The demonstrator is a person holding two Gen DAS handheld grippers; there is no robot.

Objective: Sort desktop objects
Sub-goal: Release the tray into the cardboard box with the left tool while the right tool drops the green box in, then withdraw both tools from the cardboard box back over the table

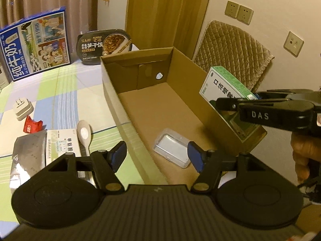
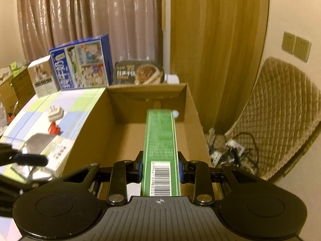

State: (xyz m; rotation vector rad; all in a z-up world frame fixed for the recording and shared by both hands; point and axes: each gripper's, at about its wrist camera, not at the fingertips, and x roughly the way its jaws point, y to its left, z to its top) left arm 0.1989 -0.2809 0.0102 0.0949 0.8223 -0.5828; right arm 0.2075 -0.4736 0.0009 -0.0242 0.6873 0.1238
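Your right gripper (image 2: 160,169) pinches the green carton (image 2: 160,140) by its barcode end: light, stiff cardboard, slick-faced. Left gripper (image 1: 157,157) spread, empty, cardboard box (image 1: 200,76) at twelve o'clock.

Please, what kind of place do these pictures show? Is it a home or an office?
Most likely a room in a home. Long curtains hang behind a table with a checked cloth, a milk carton box and an instant rice meal stand on it, and a quilted chair is beside it.
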